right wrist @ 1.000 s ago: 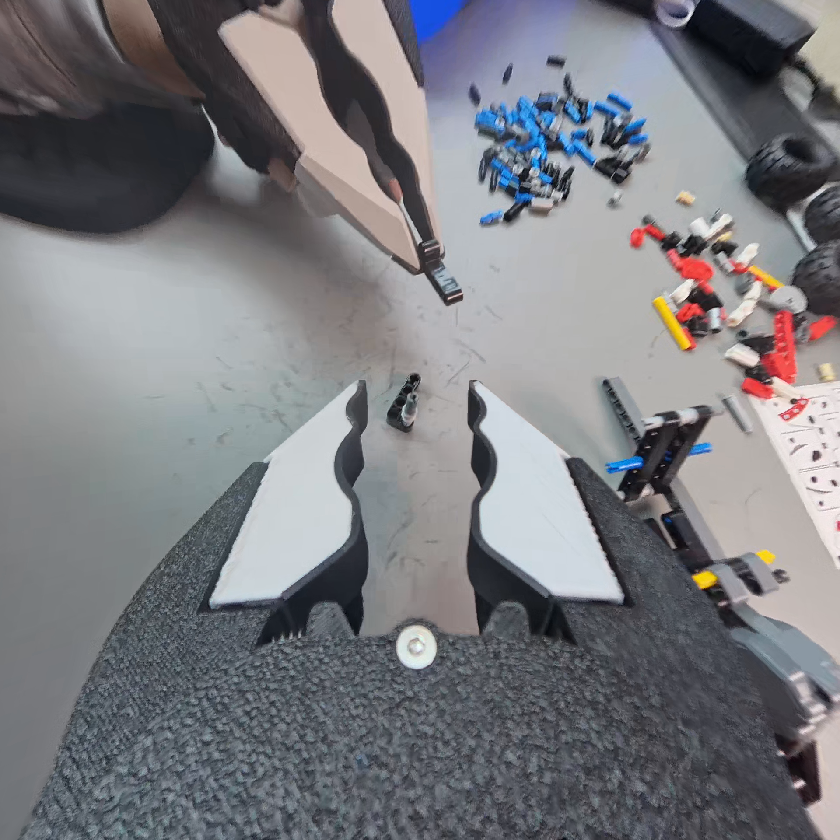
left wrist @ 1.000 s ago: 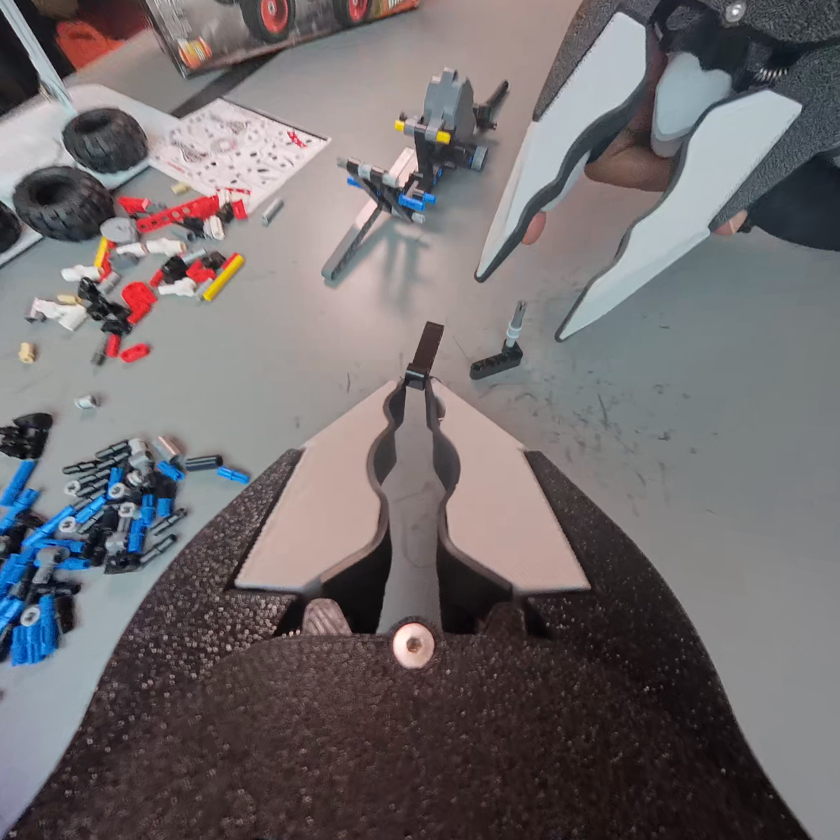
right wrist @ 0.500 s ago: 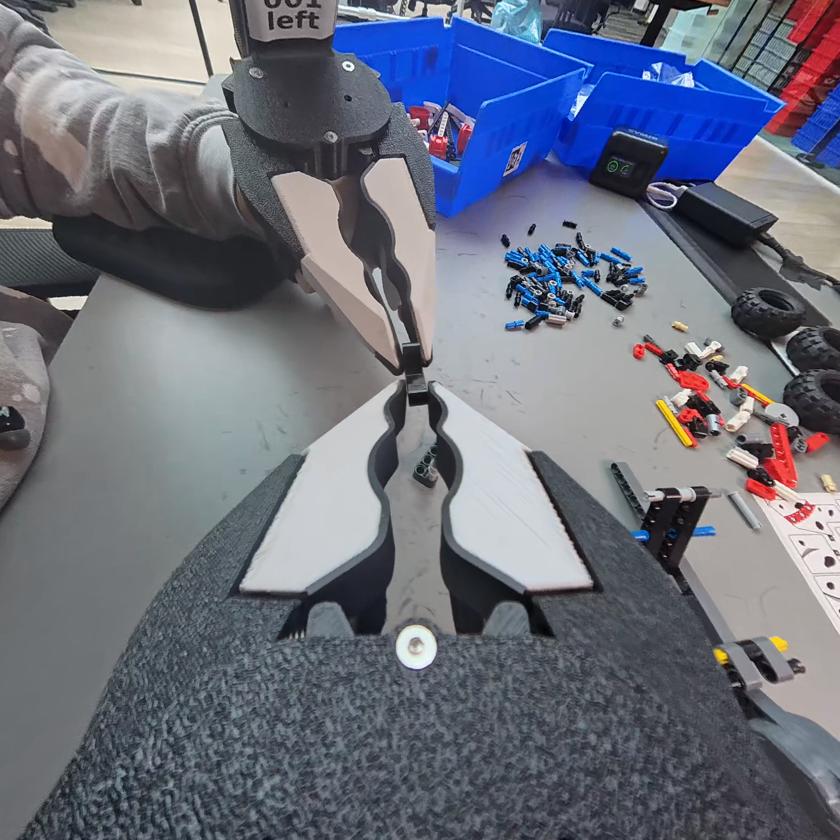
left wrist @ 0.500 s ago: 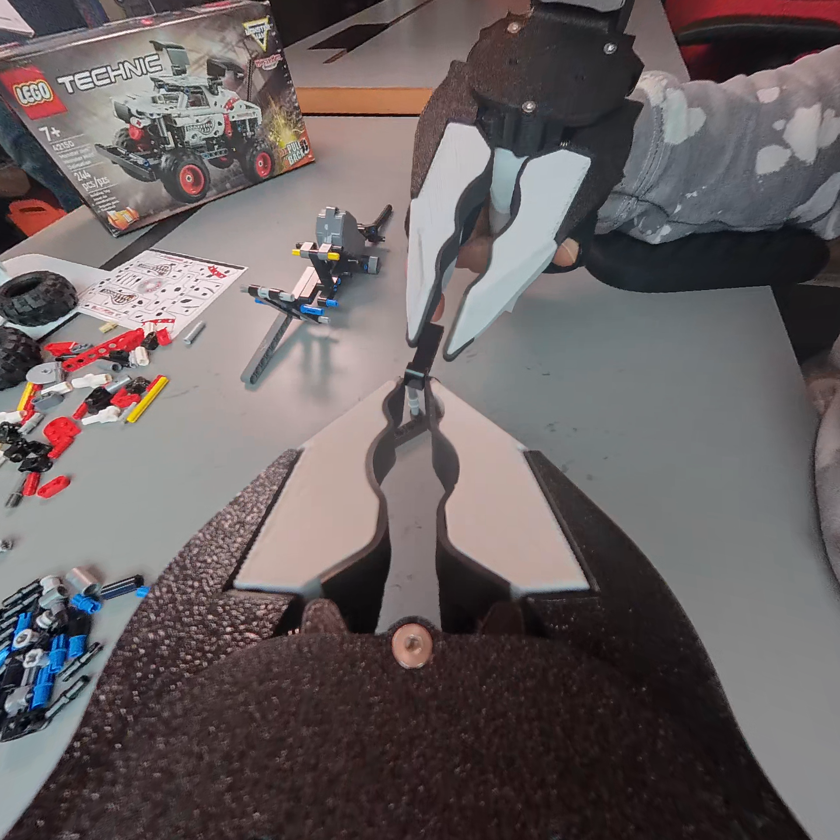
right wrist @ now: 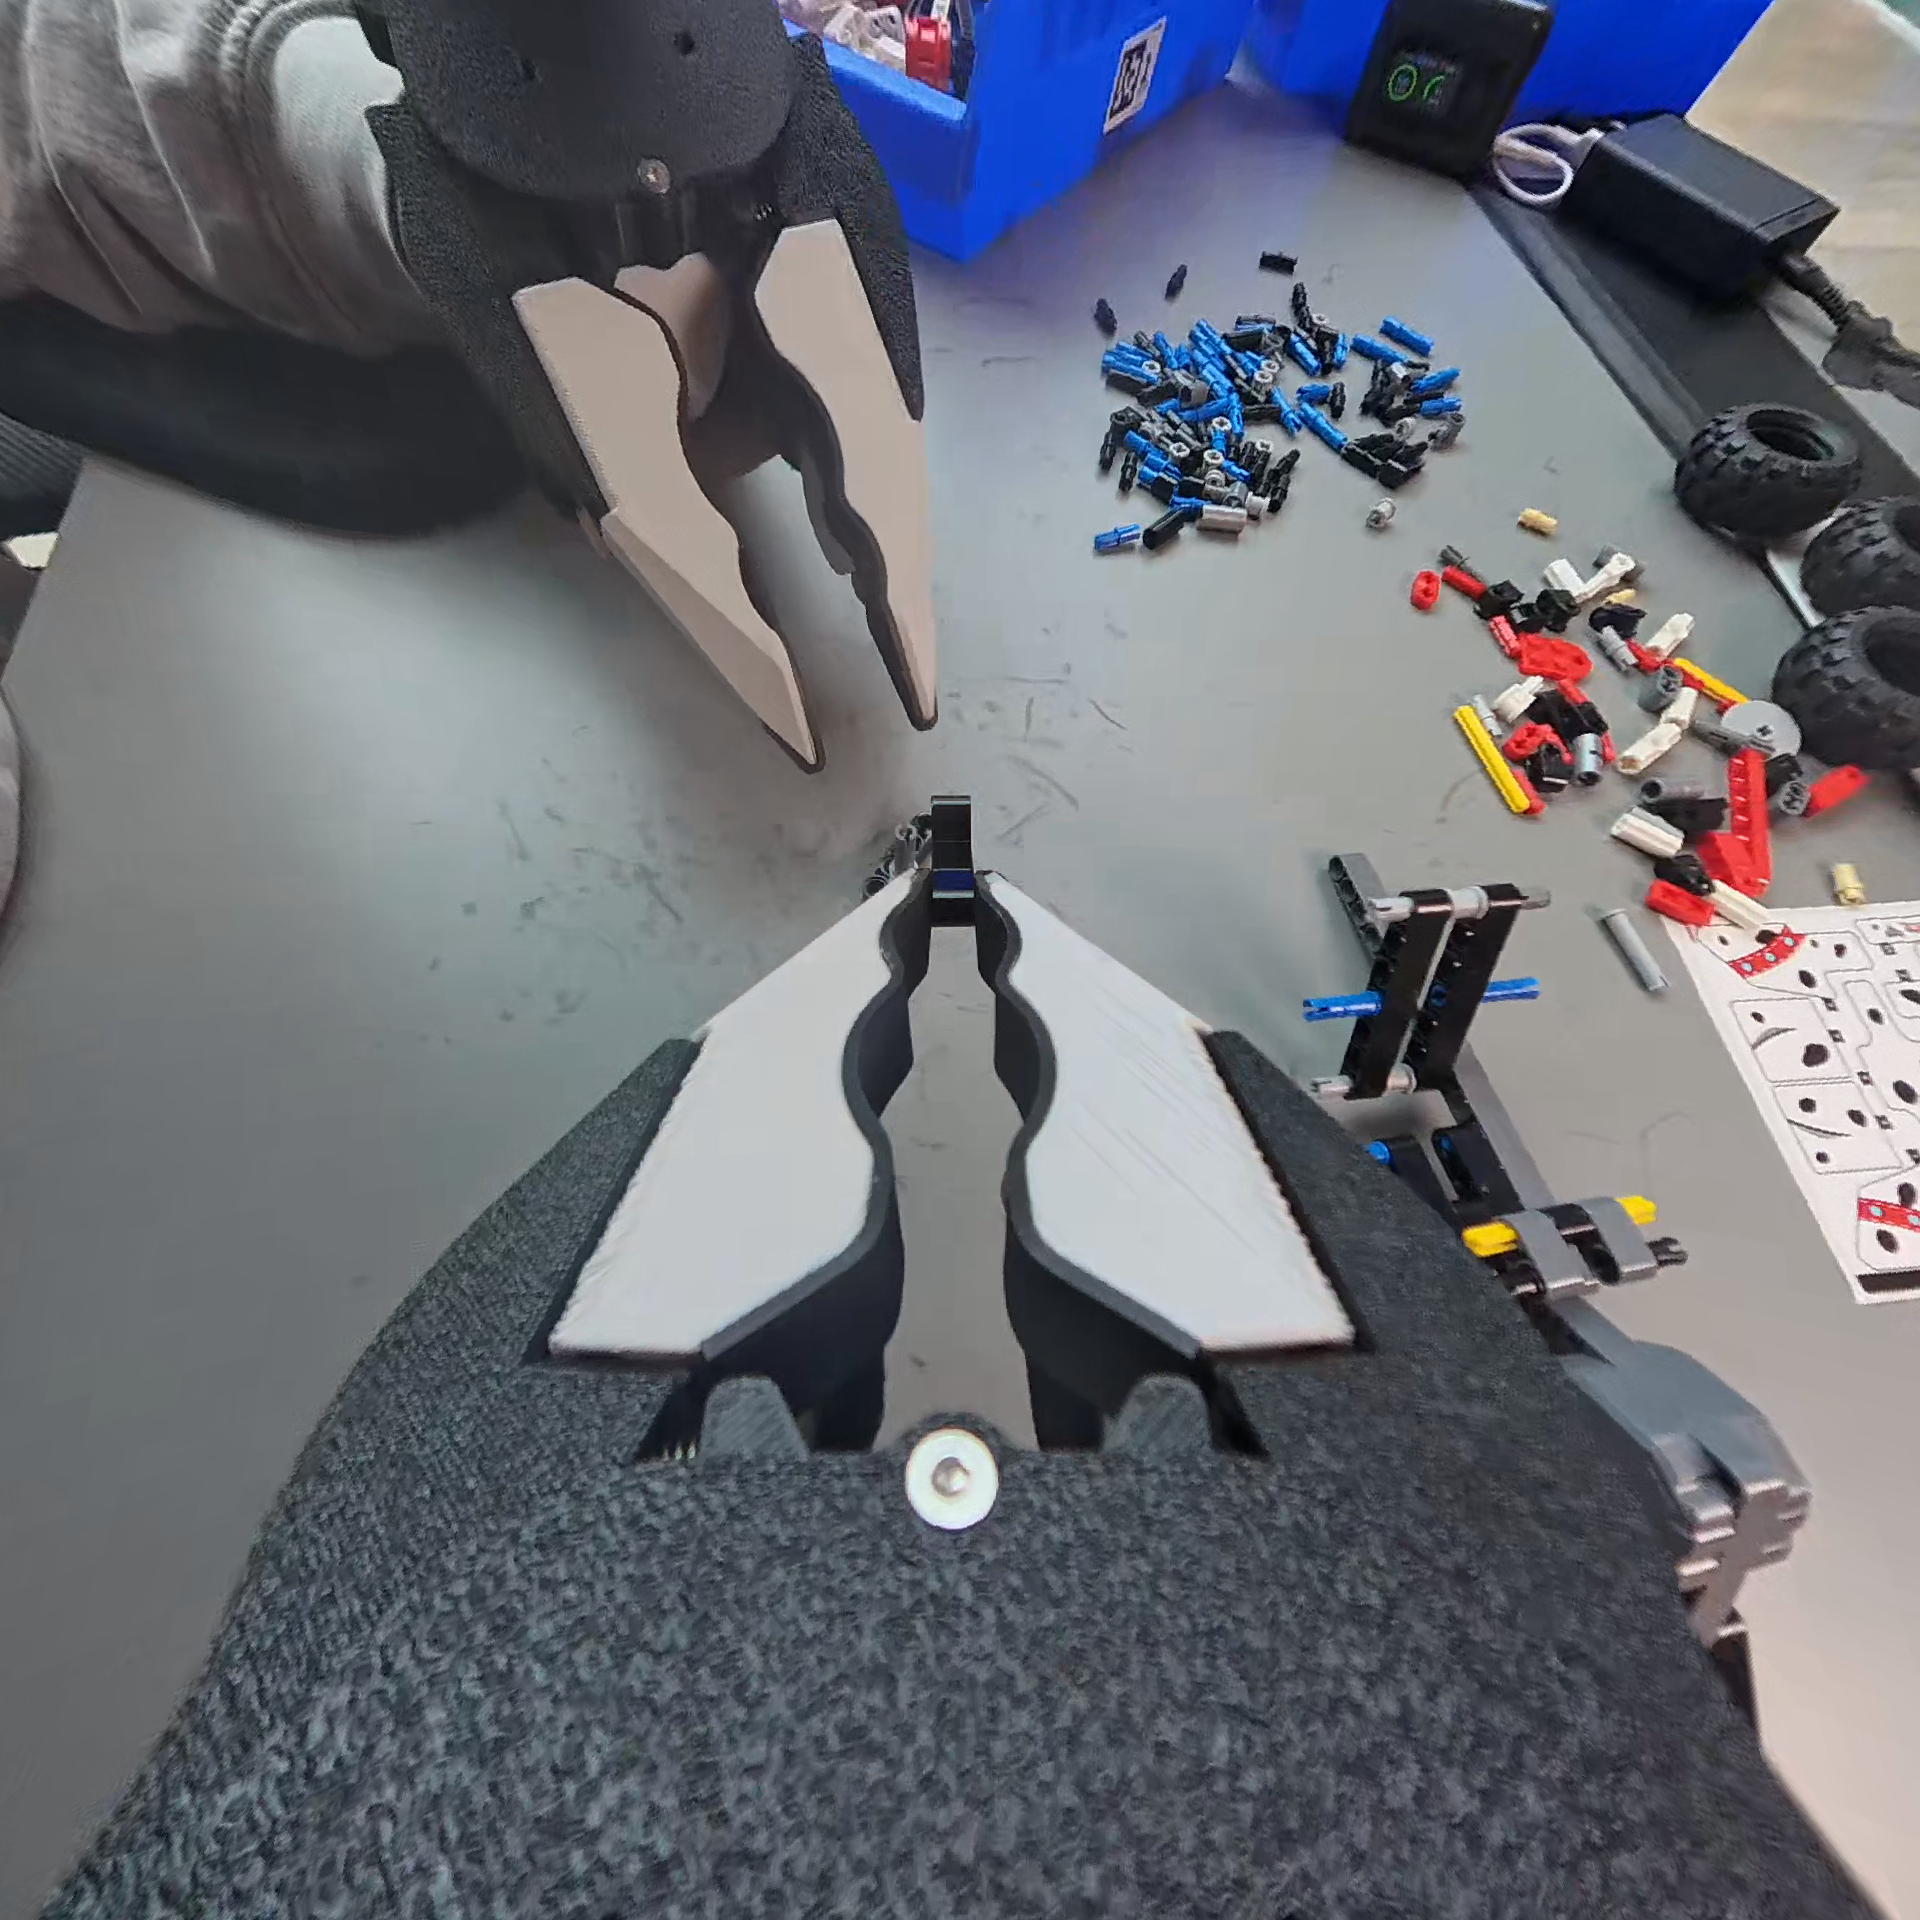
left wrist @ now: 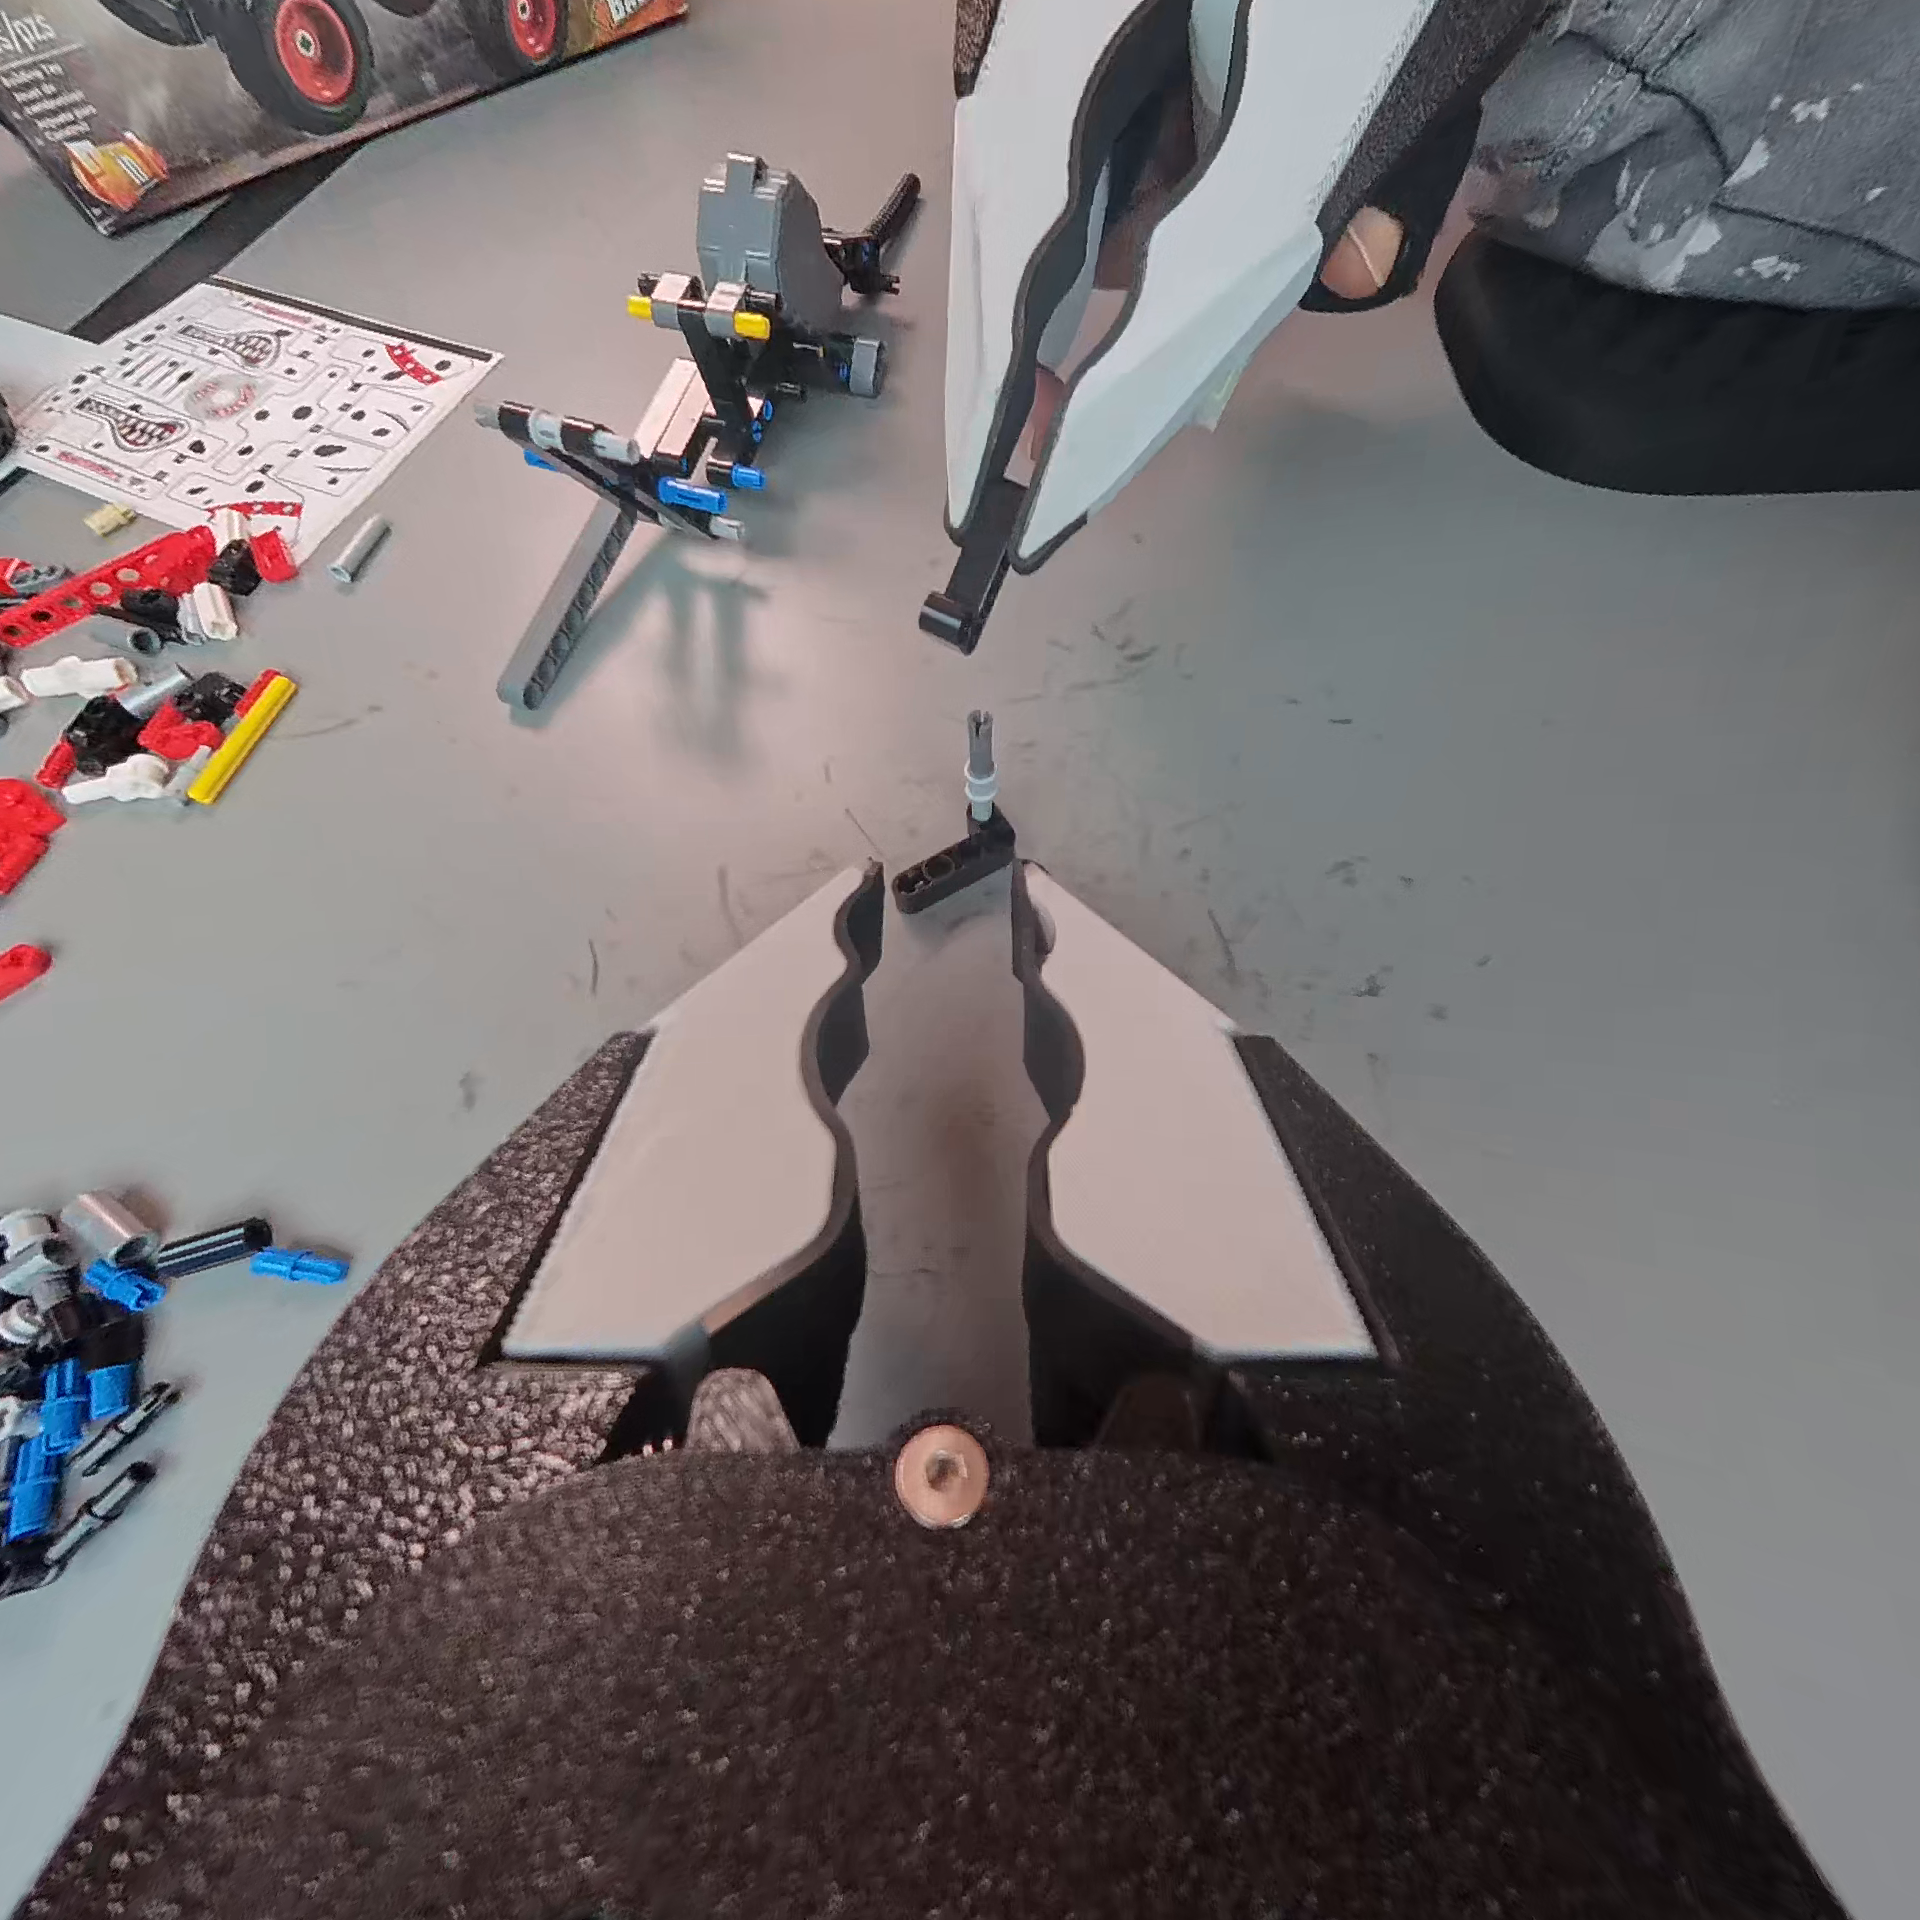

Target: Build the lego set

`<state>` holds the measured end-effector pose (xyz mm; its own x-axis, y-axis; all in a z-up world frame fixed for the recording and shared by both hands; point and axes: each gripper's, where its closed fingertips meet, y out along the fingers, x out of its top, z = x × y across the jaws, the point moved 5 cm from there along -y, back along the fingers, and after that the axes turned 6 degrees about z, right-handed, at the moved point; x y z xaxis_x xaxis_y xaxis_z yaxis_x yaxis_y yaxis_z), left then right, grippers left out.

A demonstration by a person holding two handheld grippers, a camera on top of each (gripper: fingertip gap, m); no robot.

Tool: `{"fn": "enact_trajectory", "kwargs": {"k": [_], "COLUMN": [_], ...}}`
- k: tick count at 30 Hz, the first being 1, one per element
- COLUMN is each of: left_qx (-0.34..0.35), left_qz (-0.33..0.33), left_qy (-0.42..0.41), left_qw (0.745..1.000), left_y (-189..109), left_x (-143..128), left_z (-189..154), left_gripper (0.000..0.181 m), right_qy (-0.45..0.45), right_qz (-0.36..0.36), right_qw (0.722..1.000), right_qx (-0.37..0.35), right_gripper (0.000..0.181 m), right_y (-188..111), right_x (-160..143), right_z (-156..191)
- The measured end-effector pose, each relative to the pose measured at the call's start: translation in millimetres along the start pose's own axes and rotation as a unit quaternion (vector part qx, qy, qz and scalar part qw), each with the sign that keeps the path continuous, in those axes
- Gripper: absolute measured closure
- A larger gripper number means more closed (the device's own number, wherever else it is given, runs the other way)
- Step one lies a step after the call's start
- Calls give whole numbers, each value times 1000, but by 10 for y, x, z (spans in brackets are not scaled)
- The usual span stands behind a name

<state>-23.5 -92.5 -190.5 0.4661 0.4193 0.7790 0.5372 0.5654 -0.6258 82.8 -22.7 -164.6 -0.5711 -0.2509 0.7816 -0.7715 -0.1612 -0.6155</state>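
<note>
My right gripper [right wrist: 951,883] is shut on a short black beam [right wrist: 951,842] that sticks out past its tips, just above the grey table. In the left wrist view the right gripper [left wrist: 987,545] hangs from the top with the black beam [left wrist: 966,587] pointing down. My left gripper [left wrist: 948,883] is open and empty, low over the table. A small black L-shaped piece with a grey pin [left wrist: 961,847] lies just beyond its tips. In the right wrist view the left gripper [right wrist: 862,732] stands open just beyond the beam. The partly built chassis [left wrist: 717,395] stands behind on the left.
The set's box [left wrist: 312,83] and a sticker sheet [left wrist: 249,405] lie at the far left. Red, white and black parts [left wrist: 135,665] and blue and black pins [left wrist: 73,1351] lie left. Tyres [right wrist: 1766,468], blue bins [right wrist: 1039,104] and a power adapter [right wrist: 1704,208] sit beyond. About 6 centimeters separates my left fingertips from my right.
The black beam passed from my left gripper to my right one. The left gripper opened and drew back low toward the L-shaped piece; the right gripper shut on the beam.
</note>
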Motion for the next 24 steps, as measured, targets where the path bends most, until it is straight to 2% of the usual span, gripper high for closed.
{"fn": "enact_trajectory", "kwargs": {"k": [8,10,13,15,18,20,24], "left_qx": [-67,-73,-126,-186,-278,-323,-377], "left_qz": [-90,-91,-123,-170,-241,-262,-270], "left_qy": [-30,-35,-66,-99,-151,-180,-210], "left_qw": [993,993,982,963,918,891,861], "left_y": [-126,-139,-231,-352,-523,-566,-549], "left_x": [260,261,306,391,504,536,563], "left_z": [-132,-146,-181,-207,-218,-221,-266], "left_gripper": [158,168,169,169,170,171,171], "right_qy": [-6,0,23,48,62,53,24], "right_qz": [-42,-63,-114,-178,-240,-243,-257], "right_qw": [998,996,989,973,951,953,954], "right_qx": [42,58,94,137,185,172,149], "right_gripper": [174,174,173,171,156,154,160], "right_y": [70,53,-37,-142,-251,-221,-204], "right_x": [167,233,346,465,589,600,672], "right_z": [208,256,297,337,404,411,487]}}
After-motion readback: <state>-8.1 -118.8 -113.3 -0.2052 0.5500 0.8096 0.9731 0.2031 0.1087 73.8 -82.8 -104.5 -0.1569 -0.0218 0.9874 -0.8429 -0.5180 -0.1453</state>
